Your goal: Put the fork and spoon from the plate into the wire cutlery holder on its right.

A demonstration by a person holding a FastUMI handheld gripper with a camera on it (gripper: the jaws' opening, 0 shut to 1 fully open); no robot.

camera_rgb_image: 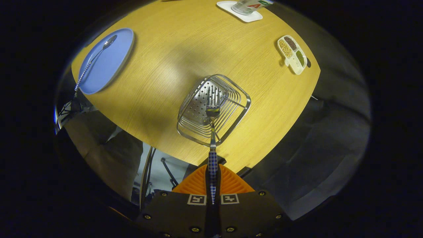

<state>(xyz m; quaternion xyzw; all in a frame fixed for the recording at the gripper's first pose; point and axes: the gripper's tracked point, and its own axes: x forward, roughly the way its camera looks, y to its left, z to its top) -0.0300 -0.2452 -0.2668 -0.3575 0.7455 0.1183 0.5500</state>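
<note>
— pinching anything, that tool point(213, 185)?
— yes, its two fingers are pressed together on the checked handle of the fork point(212, 132), tines pointing ahead over the wire cutlery holder point(238, 114) on the wooden worktop point(165, 72).
— and the spoon point(94, 59)?
— lying across the blue plate point(114, 66), well apart from the holder, its handle poking past the rim.
— anything else?
— a divided dish of beans point(292, 54) and a cup on a white coaster point(239, 11) beyond.
</note>
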